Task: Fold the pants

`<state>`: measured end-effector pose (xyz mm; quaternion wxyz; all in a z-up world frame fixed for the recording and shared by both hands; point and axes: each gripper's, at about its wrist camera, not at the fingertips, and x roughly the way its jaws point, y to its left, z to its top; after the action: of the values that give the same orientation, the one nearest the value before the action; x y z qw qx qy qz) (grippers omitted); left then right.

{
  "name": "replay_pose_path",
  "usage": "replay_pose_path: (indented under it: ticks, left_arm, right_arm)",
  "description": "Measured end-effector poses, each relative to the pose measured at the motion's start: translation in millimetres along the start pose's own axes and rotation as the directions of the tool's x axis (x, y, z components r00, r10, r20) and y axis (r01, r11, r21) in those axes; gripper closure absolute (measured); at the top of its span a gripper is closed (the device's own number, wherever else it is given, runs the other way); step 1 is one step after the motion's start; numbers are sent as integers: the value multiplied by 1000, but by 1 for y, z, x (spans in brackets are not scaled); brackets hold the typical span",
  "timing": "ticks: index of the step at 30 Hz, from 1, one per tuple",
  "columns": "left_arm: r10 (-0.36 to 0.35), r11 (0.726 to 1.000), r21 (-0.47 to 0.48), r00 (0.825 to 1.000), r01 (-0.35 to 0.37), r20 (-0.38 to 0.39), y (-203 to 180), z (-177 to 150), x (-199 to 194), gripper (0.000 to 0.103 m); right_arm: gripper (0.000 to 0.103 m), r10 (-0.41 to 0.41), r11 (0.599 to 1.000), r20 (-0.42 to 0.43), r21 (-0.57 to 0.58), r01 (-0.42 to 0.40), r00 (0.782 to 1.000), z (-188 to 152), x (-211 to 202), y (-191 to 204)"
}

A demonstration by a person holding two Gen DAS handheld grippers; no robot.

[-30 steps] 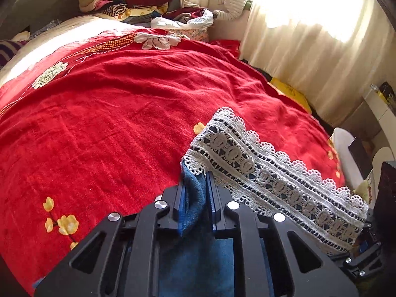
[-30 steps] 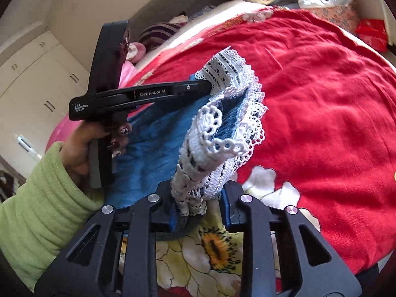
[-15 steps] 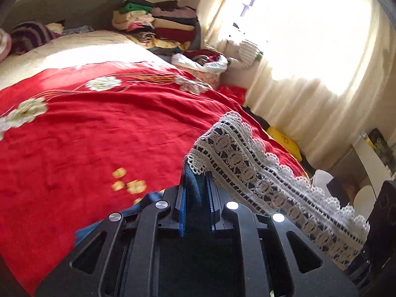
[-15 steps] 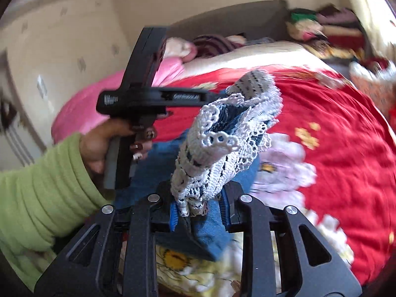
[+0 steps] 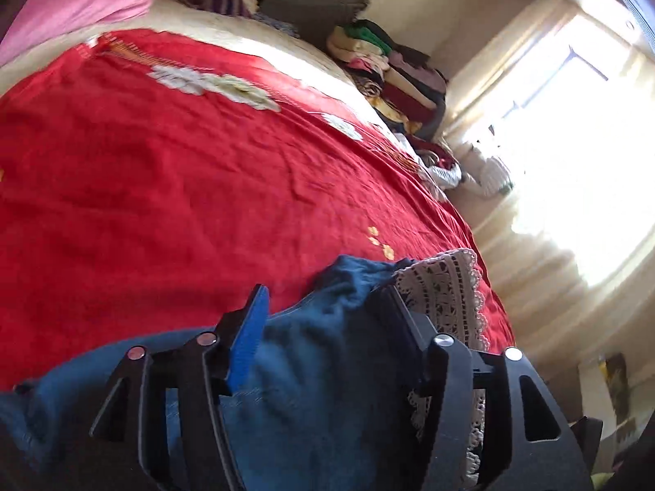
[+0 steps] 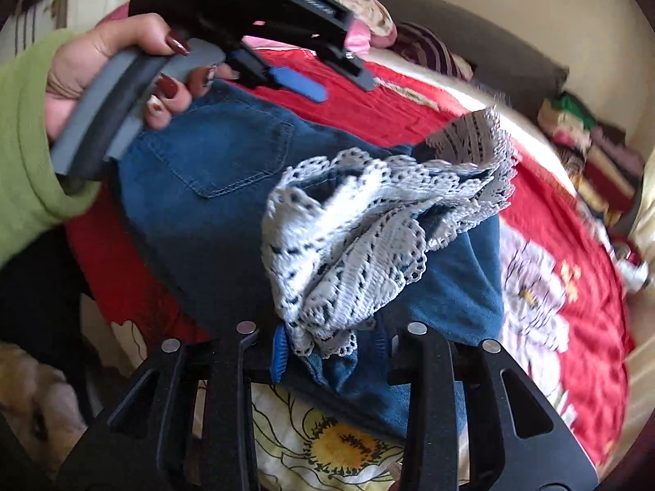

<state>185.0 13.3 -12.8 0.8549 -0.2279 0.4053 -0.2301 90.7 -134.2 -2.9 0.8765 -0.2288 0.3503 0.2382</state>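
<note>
Blue denim pants [image 6: 213, 163] with a white lace hem [image 6: 368, 241] lie on the red bedspread [image 6: 565, 307], back pocket up. The lace end is folded over onto the denim. My left gripper [image 5: 323, 311] is open, its jaws spread just above the denim [image 5: 323, 372], with the lace [image 5: 446, 290] beside its right finger. It also shows in the right wrist view [image 6: 327, 82], open and held over the pants by a hand in a green sleeve. My right gripper [image 6: 335, 347] is open, with lace and denim lying loose between its jaws.
A stack of folded clothes [image 5: 393, 69] sits at the far corner of the bed. A pink pillow [image 5: 77, 0] lies at the head. A bright curtained window [image 5: 573, 143] is to the right. A floral sheet [image 6: 327, 446] shows under my right gripper.
Both grippers have opened and let go of the lace hem. The hem end has dropped onto the denim on the bed. My left gripper has swung up and away to the left.
</note>
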Motion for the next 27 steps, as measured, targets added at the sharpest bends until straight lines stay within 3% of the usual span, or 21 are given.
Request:
replay_pose_path:
  ticks: [4,10,13,16,22,24,25,26,27]
  left_arm:
    - [-53,997,-59,999,53,-1,10,-5,-6,37]
    - [-77,996,-36,997,76,-30,-1,-10,4,21]
    - [-82,996,-41,995,80,-58,-4,-10,18,20]
    - [-97,994,-58,992,93,-79,-3,-9,29,13]
    - [-112,990,-92,990,103,-91,-1,-4,42,12]
    - [-111,990,-103,989,101,-96,-2,-1,49,14]
    - [-102,990,-104,990,91,-101,-4,0,53,18]
    - [-89,992,-97,990,78,-109,-6,1,57,42]
    - [-86,993,-89,990,76,-115,-9,2,61,58]
  right_arm:
    - [75,-44,997,9,-69,45,999,-2,-2,11]
    - [75,-80,987,28,-140,83,996,-5,-2,24]
    - [74,-70,988,38,-133,75,997,-6,-3,22]
    - [68,-67,986,59,-148,75,996,-7,-8,25]
    - [65,-72,978,94,-187,89,993,-2,-6,34]
    - [67,-72,980,85,-179,86,994,-3,-6,37]
    - [82,-64,982,75,-172,76,995,-3,-5,36]
    - [87,-49,984,70,-166,60,996,-3,-5,35]
    - [90,-32,987,67,-156,43,997,-4,-5,34]
